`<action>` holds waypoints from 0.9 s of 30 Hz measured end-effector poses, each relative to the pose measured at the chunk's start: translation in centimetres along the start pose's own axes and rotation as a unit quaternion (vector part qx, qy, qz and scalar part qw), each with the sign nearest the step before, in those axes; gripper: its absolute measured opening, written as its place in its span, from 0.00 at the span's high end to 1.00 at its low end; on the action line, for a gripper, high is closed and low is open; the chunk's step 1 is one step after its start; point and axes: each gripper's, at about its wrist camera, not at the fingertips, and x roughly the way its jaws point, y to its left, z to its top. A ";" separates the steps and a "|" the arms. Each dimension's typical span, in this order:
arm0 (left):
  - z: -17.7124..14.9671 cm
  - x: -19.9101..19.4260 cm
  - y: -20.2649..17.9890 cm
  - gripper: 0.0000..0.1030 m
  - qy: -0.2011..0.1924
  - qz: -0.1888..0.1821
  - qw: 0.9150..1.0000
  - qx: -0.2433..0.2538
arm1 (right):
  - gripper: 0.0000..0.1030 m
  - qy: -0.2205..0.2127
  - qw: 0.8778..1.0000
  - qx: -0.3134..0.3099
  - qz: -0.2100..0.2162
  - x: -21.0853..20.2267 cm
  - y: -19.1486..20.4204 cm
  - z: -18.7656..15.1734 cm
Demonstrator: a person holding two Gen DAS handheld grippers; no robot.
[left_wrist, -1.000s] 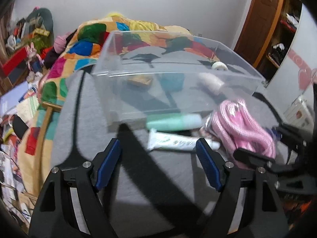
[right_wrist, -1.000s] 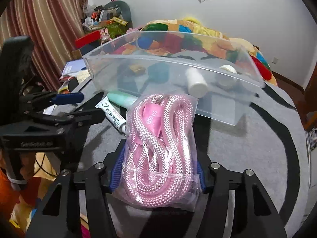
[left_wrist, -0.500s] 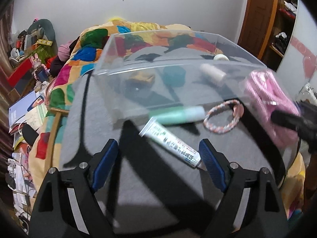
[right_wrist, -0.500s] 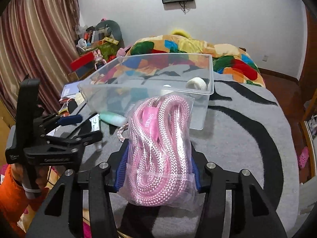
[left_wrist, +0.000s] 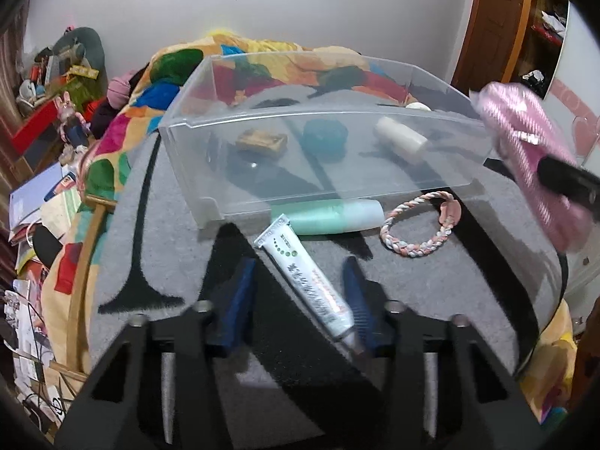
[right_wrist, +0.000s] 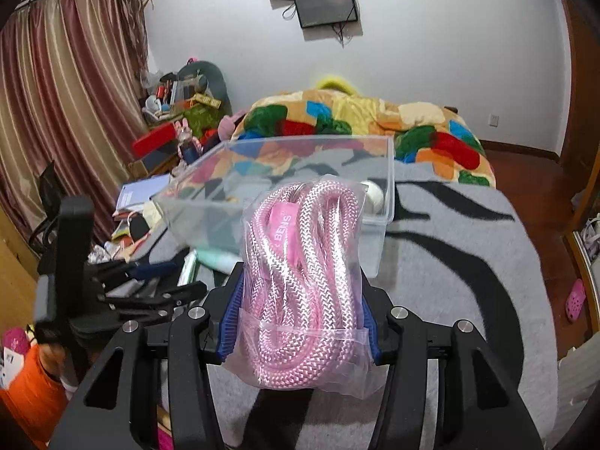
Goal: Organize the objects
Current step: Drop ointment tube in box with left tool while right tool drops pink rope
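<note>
My right gripper point(right_wrist: 300, 311) is shut on a clear bag of pink rope point(right_wrist: 303, 281) and holds it above the grey blanket, near the clear plastic bin point(right_wrist: 382, 195). The bag also shows in the left wrist view point(left_wrist: 525, 150) at the bin's right end. My left gripper point(left_wrist: 300, 296) is open, its blue pads on either side of a white tube point(left_wrist: 307, 281) lying on the blanket. A green tube point(left_wrist: 330, 217) and a braided bracelet point(left_wrist: 420, 228) lie in front of the bin point(left_wrist: 262, 187), which holds a brown block, a teal ball and a white roll.
The grey striped blanket point(left_wrist: 168, 243) covers the surface, which drops off at the left. A colourful quilt point(right_wrist: 356, 116) lies behind the bin. Clutter fills the floor and shelves at the left point(left_wrist: 45, 86). My left gripper shows in the right wrist view point(right_wrist: 142, 285).
My right gripper has lifted the pink rope bag higher and toward the bin's right end. My left gripper has narrowed and come down around the white tube.
</note>
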 end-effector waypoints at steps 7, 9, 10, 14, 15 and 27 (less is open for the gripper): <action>-0.9 -1.4 0.8 0.86 -0.008 0.005 1.000 0.011 | 0.53 -0.026 1.000 0.013 -0.004 -1.0 -0.7 1.2; -0.8 -2.1 0.9 0.86 -0.017 0.007 1.000 0.018 | 0.53 -0.029 0.999 0.014 -0.006 -1.1 -0.9 1.5; -0.7 -2.6 0.9 0.86 -0.023 0.006 1.000 0.021 | 0.53 -0.032 0.999 0.014 -0.007 -1.2 -1.0 1.7; 0.6 -4.6 0.7 0.86 -0.056 -0.001 0.998 0.027 | 0.53 -0.037 0.999 0.018 -0.009 -0.9 -1.2 3.0; 0.9 -5.0 0.6 0.86 -0.063 -0.002 0.998 0.027 | 0.53 -0.038 0.999 0.017 -0.010 -0.8 -1.2 3.3; 6.7 -5.2 1.5 0.86 -0.099 -0.027 0.995 0.006 | 0.53 -0.044 0.999 -0.004 -0.015 1.3 0.2 7.1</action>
